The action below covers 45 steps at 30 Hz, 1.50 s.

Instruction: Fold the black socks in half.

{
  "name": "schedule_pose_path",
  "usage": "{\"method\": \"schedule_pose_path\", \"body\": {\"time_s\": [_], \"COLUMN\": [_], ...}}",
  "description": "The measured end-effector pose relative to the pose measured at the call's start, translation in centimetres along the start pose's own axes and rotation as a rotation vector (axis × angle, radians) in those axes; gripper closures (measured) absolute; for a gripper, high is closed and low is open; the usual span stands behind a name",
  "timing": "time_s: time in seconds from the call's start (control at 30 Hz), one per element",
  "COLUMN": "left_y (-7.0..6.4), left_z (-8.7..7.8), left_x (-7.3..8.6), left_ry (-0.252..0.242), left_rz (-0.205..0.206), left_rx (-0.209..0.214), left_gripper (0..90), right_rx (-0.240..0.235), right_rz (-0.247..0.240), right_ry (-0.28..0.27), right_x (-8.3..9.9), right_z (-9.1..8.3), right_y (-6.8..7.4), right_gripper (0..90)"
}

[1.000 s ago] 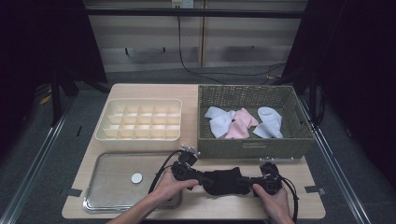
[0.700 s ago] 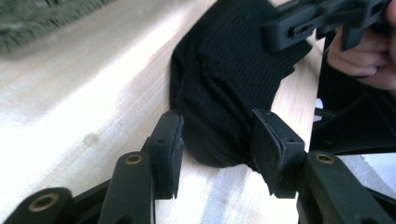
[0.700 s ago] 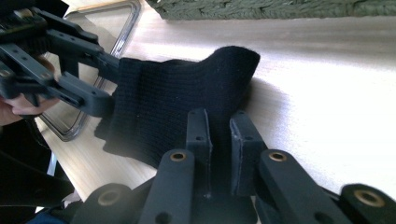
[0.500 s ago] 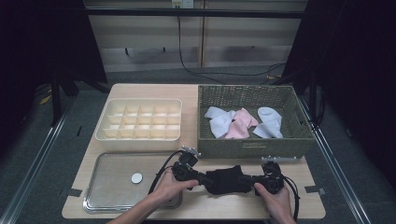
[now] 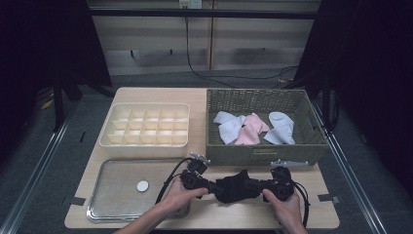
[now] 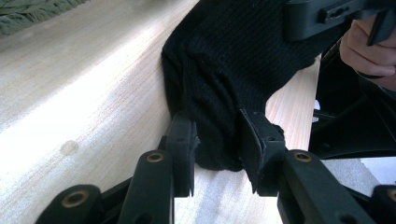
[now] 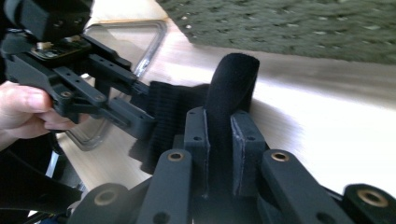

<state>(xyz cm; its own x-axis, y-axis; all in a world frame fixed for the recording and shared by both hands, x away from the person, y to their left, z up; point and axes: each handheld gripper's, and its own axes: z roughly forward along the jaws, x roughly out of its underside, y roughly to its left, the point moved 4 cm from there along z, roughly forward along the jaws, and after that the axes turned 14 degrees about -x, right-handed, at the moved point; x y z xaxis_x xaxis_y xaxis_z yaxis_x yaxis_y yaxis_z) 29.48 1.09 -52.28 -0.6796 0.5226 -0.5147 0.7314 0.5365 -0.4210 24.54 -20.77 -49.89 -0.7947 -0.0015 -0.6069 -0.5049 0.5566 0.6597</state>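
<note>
The left gripper [image 6: 217,140] is closed down on one end of a black sock [image 6: 233,60], its two pads pinching a thick bunch of the knit between them. The right gripper [image 7: 219,135] is clamped on the other end, with a fold of the fabric standing up between its narrow-set jaws. In the high view both grippers face each other, left gripper [image 5: 207,186] and right gripper [image 5: 258,185], with the black sock [image 5: 235,185] slung between them at the near edge of the table [image 5: 199,102], just in front of the green woven basket [image 5: 263,148].

The step in hand looks like folding or bunching the sock: both ends are held and drawn toward each other. The likely goal is one cell of the cream divider box [image 5: 146,127] at the far left, beyond the clear lid [image 5: 117,187] lying near left with its round white knob [image 5: 142,185].

The next move calls for gathering the sock into a compact bundle, passing it to one gripper, then carrying it far and left over the lid. More socks, white and pink [image 5: 251,129], wait in the basket.
</note>
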Motion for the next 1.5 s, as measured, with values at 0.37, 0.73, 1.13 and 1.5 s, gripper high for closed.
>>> {"method": "schedule_pose_path", "body": {"time_s": [0.37,0.73,1.13,1.5], "left_y": [0.1,0.1,0.3,1.3], "left_z": [0.0,0.2,0.1,-1.0], "left_x": [0.0,-0.1,0.0,0.0], "left_ry": [0.005,0.005,0.017,-0.007], "left_rz": [0.000,0.004,0.008,-0.005], "left_rx": [0.006,-0.009,-0.007,-0.009], "left_gripper": [66.7,68.7,63.0,69.2], "right_rx": [-0.028,-0.067,-0.098,-0.087], "right_rz": [-0.015,-0.028,-0.052,-0.064], "right_ry": [0.025,0.036,0.076,0.097], "right_x": [-0.3,-0.5,0.3,0.6], "right_z": [1.6,3.0,4.5,5.0], "right_y": [1.3,1.7,2.3,2.1], "right_gripper": [79.8,80.3,80.3,80.0]}}
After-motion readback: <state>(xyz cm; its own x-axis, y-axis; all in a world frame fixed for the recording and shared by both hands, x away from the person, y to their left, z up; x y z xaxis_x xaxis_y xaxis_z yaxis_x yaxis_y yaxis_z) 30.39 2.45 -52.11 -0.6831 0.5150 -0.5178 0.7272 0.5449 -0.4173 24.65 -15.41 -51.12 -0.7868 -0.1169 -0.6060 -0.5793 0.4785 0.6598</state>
